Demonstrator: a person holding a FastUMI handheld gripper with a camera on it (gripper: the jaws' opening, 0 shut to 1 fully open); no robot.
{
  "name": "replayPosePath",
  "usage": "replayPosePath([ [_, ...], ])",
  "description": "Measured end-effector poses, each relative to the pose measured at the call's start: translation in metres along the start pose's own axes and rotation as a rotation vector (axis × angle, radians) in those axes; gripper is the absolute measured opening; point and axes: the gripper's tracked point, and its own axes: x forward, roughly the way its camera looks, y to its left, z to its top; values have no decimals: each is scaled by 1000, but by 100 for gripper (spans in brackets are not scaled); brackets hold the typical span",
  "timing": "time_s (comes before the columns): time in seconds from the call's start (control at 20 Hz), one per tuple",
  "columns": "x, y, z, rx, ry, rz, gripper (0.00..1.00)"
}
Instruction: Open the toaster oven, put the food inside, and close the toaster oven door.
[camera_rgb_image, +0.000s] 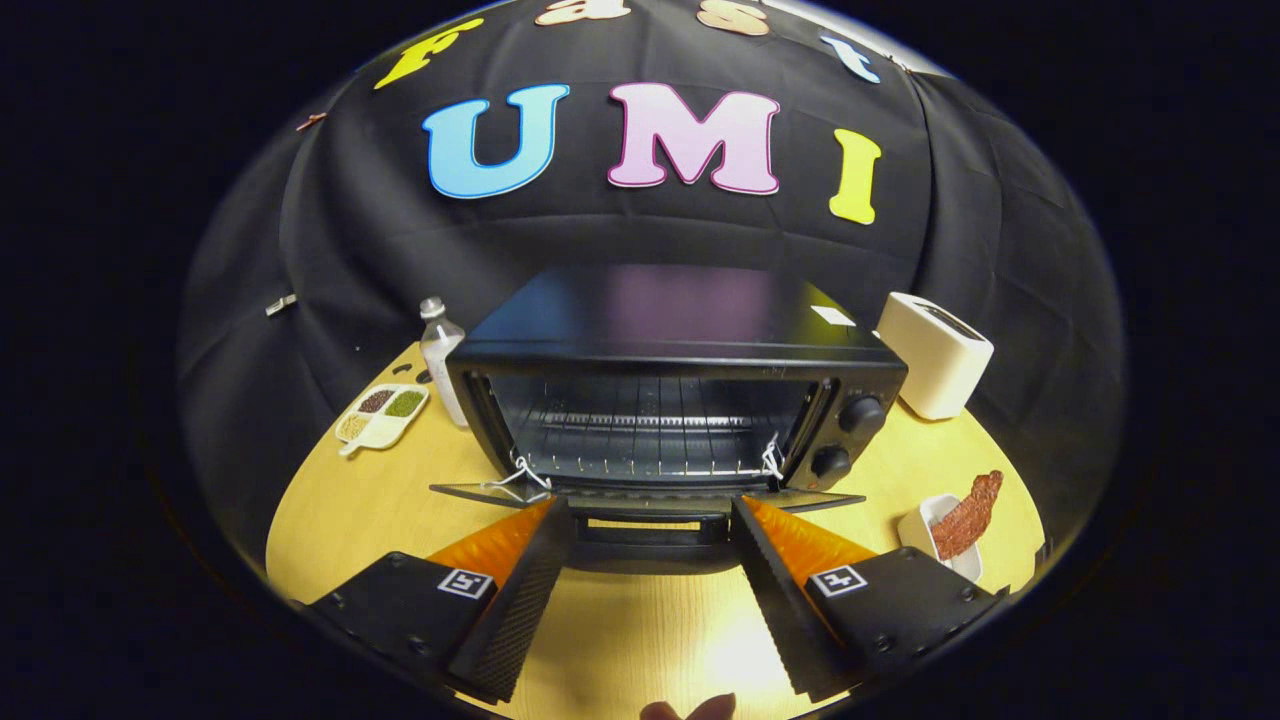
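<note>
The gripper (650, 520) has its jaws spread wide and holding nothing, one to each side of the handle (652, 528) on the toaster oven door (640, 497), which lies folded down flat in front of the toaster oven (672, 385). The oven stands open, its wire rack (640, 440) bare. The food (968, 514), a reddish-brown strip, sits in a small white dish (925, 525) on the table (640, 630), to the right of the oven and a little nearer than its knobs (846, 438). It looks light and thin, probably stiff but brittle; I would pinch it gently across its middle, where it rises clear of the dish. White ties (772, 458) hang at the door hinges, their purpose unclear. The strip's lower end is hidden by the dish, and the rear of the oven's interior is too dark to make out
</note>
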Motion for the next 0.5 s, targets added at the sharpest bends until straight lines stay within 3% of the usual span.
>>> replayPosePath([
  [0.5, 2, 1, -80, -20, 213, 21, 99],
])
